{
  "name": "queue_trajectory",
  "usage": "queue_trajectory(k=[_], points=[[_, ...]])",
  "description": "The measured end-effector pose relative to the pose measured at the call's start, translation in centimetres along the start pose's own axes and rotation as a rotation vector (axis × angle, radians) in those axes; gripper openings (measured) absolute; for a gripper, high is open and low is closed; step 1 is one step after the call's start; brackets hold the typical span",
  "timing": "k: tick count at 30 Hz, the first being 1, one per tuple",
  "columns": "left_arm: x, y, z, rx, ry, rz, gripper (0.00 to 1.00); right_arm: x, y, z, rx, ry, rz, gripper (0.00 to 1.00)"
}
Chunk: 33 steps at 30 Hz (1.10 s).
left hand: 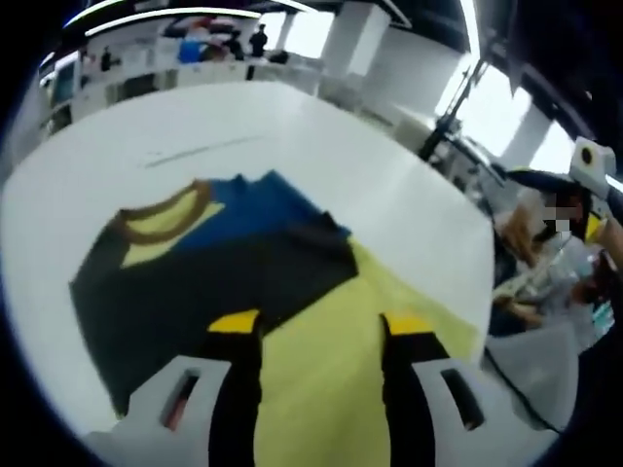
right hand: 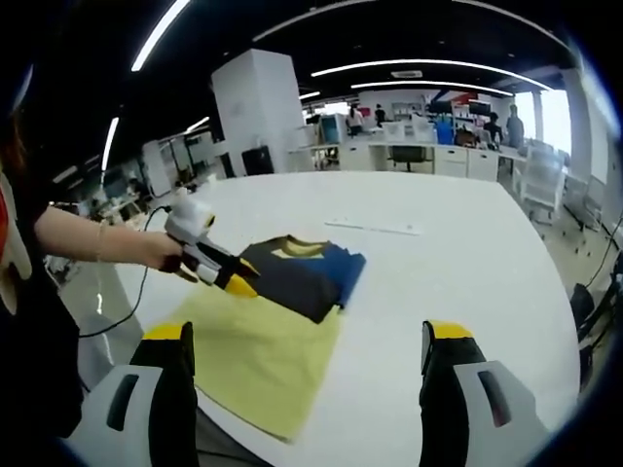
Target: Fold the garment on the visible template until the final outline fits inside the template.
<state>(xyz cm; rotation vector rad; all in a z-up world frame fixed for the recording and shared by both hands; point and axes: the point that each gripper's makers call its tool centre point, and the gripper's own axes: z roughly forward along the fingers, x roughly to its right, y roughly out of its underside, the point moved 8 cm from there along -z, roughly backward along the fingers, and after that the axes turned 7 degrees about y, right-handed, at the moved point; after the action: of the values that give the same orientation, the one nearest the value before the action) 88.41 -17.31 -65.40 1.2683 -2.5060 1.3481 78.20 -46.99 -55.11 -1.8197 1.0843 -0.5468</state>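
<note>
In the left gripper view, the left gripper [left hand: 321, 336] rises from the bottom of the frame with its black, yellow-tipped jaws spread apart and nothing between them, poised over the yellow template [left hand: 321, 389]. Just beyond the tips, at centre left, lies the folded garment [left hand: 209, 258]: a dark T-shirt with a blue panel, a yellow patch at the neck and a brown collar. Its near edge rests on the template and the rest runs onto the white table [left hand: 292, 136].

In the right gripper view, the right gripper [right hand: 307, 341] stands at the bottom of the frame, jaws wide and empty, above the table's near edge. At left centre a person's hand [right hand: 161, 251], on a bare forearm reaching in from the left edge, holds the left gripper, its yellow tips at the garment's left edge; whether they touch the cloth cannot be told. Here the garment sits as a compact bundle at the far corner of the template, which spreads toward the lower left of the frame.

A thin strip [right hand: 375, 228] lies on the table further back. Beyond are desks, a white pillar [right hand: 255, 112], ceiling light strips and distant people in an open office.
</note>
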Motion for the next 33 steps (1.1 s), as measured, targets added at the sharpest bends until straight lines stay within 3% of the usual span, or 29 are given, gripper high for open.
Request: queue_trajectory(k=[13,20,33], points=[[0.3,1.5,-8.0,0.067,-0.052,0.013,0.63,-2.0,-0.6,-0.4,0.018,-0.026,-0.025,0.96],[1.0,2.4,-11.4,0.122,-0.064,0.005,0.82,-2.6,-1.0,-0.5,0.027,-0.031,-0.036,0.96],[2.7,3.9,-17.4,0.214,-0.103,-0.001,0.94,-4.5,-1.6,-0.7,0.042,-0.052,-0.060,0.96]])
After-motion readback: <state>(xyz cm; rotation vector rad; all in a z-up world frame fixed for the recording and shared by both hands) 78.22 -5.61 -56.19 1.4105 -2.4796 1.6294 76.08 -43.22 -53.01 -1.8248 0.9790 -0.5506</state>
